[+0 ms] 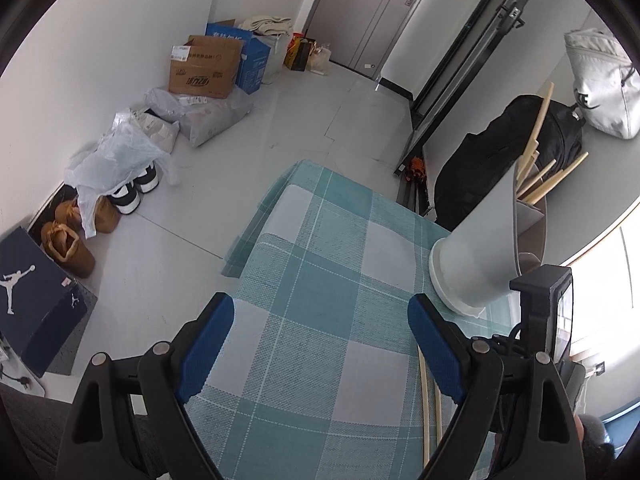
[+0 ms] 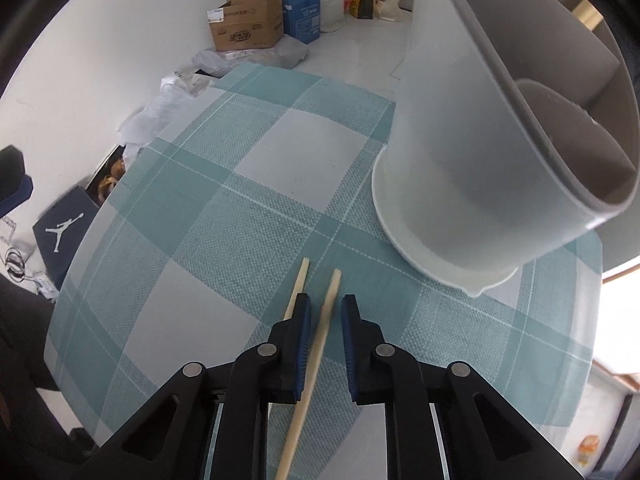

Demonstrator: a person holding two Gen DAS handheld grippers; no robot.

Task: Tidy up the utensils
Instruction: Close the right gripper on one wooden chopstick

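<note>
Chopsticks (image 2: 316,344), 2 in number, lie on the checked tablecloth (image 2: 224,216) near the holder (image 2: 480,184). The right gripper (image 2: 324,316) straddles 1 stick, jaws narrow but unclosed; centring before closing seems wise. The left gripper (image 1: 320,312) hovers wide, empty.

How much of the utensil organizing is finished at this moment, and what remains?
Done: several chopsticks already stand in the holder. In hand: the right gripper straddles one chopstick on the tablecloth, jaws not closed. Left: that one and its neighbour. The left gripper is open, empty.
</note>
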